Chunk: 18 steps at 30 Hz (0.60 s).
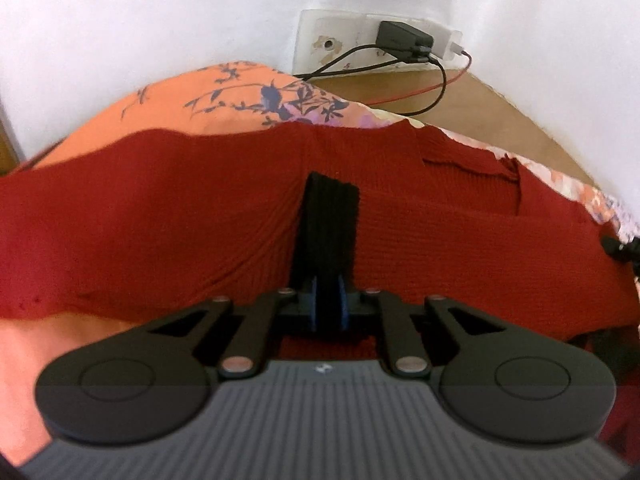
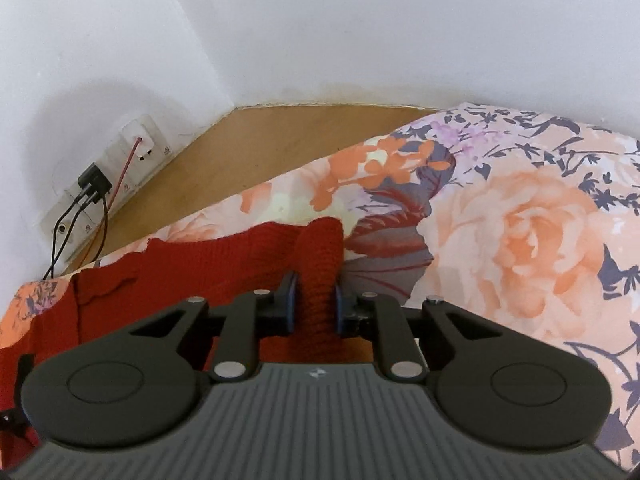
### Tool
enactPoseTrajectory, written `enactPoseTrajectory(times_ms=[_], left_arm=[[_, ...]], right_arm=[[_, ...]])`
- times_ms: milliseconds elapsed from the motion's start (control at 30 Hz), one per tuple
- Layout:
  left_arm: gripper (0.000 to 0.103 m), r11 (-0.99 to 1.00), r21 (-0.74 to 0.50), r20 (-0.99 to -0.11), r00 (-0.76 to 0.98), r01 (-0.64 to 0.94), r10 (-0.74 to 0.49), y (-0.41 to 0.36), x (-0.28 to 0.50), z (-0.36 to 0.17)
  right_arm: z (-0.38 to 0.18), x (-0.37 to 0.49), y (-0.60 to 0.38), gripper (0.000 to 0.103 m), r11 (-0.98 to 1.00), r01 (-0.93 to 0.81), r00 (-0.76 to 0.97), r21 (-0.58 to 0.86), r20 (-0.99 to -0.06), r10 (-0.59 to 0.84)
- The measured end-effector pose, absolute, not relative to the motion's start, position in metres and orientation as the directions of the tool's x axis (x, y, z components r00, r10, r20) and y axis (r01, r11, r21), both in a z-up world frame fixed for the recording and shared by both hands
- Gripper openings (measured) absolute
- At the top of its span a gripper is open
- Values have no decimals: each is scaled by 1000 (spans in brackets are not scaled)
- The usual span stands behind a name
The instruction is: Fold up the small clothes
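Lay spread across a floral bedsheet [image 2: 520,220] on the bed: a red knit [image 1: 160,232], reaching toward the bed's far edge.

Left hand-held gripper [image 1: 329,204]: fingers pressed together, black and upright in the middle of the left wrist view, with red fabric bulging on both sides and behind. Could not tell whether any cloth sat between the pads; the knit draped tight around the fingers and a strip of it showed below, near the body of the tool. Tip of the other tool just visible at the right rim of that view, over the red cloth.

Right hand-held gripper [image 2: 316,300]: clamped on a bunched ridge of the knit [image 2: 320,264], the fold standing up between the blue-edged pads and rising past them. Rest of the garment trailed left from there, with a ragged edge toward the far side of the bed.

Beyond the bed's far edge: a bare brown board [image 2: 256,152], then a white wall [image 2: 360,20]. Fixed on the wall, a socket plate [image 1: 340,44] with a black charger [image 1: 404,42] plugged in, black and red cables [image 1: 436,88] drooping onto the board.
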State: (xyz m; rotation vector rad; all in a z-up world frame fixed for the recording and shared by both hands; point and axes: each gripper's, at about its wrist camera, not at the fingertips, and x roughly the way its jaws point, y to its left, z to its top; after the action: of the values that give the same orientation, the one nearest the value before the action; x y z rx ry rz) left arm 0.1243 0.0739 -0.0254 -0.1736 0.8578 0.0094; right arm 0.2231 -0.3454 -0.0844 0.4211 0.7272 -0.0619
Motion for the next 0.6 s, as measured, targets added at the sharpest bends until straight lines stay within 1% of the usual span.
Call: enactPoseTrajectory(times_ms=[33,67,100,133,167,200,267,333,467,600], left_arm=[[16,987,-144,-752,657,-74,-60,73,124,-25],[19,987,-146,-750,658,-75,-61,73,123,-24],[30,986,-144,-750,659,-82,-55,73,121,-23],[49,986,-135,-753,657,-98,-38,74,121,-21],[57,986,-130,-742,670,-107,-25,75,119,-19],[63,985,-119,-739,673,-124,-4,78,116,-16],[63,985,-101,-732,680,-142,23,83,110,-11],[63,982,-109,-728,685,-153,25,93,102,-5],[63,970,-109,-724,686,-215,71,116,85,6],[63,943,-71,-738,653,-324,168,147,71,15]], right_arm=[[-84,223,-346,28,916,199,746,349,-660,90],[-82,222,-346,39,914,201,743,352,-663,92],[-80,221,-346,44,912,208,741,354,-666,89],[-77,219,-344,54,910,216,741,353,-667,83],[-73,215,-343,61,909,216,747,355,-660,80],[-69,210,-342,63,909,204,759,364,-645,88],[-60,200,-340,69,906,184,772,381,-627,107],[-52,189,-336,70,901,174,776,397,-619,123],[-37,167,-323,74,900,140,776,412,-610,158],[-31,147,-311,77,891,115,774,439,-602,197]])
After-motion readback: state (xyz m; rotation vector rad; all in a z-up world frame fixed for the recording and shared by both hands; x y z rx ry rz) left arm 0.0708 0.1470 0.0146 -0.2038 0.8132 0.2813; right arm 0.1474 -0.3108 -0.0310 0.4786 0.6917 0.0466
